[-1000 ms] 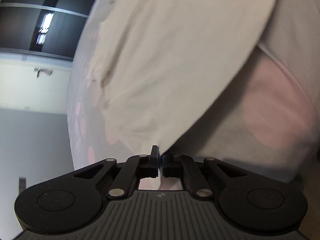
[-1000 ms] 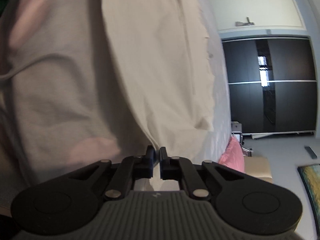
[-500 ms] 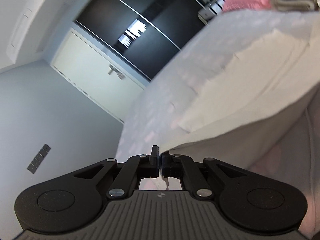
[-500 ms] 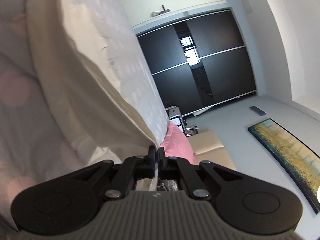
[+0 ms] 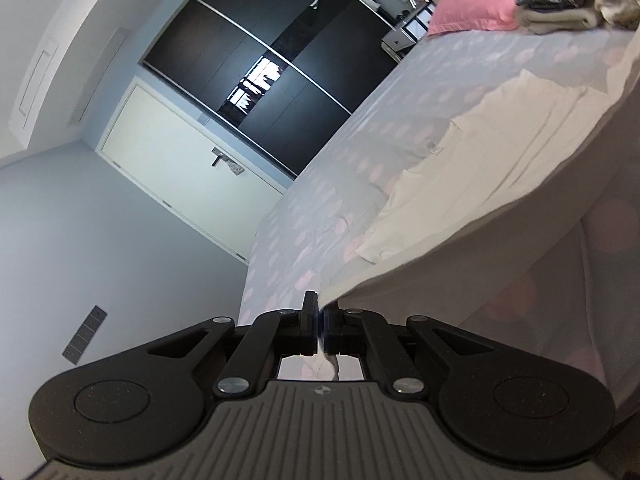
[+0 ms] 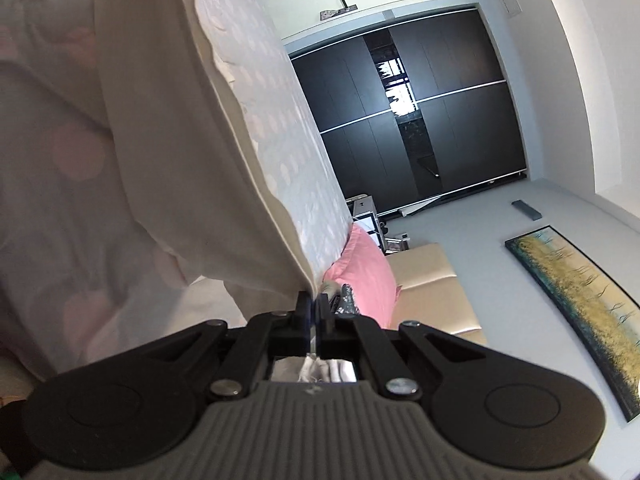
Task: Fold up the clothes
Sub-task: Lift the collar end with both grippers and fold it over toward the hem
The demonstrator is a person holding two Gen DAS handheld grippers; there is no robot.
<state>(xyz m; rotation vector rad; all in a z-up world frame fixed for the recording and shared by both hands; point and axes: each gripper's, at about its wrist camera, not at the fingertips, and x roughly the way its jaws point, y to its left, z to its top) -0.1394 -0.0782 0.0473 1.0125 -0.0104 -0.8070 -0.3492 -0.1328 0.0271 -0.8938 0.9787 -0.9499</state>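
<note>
Fabric fills both my grips: my left gripper pinches one edge of the cream cotton garment, my right gripper is clamped on another edge. The cloth stretches forward from both fingertips over the grey bedspread with pink spots. Beyond my right gripper lies a pink pillow

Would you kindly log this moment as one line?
step: fold | left gripper: shut on cream garment | right gripper: shut on cream garment | garment: lifted over bed
</note>
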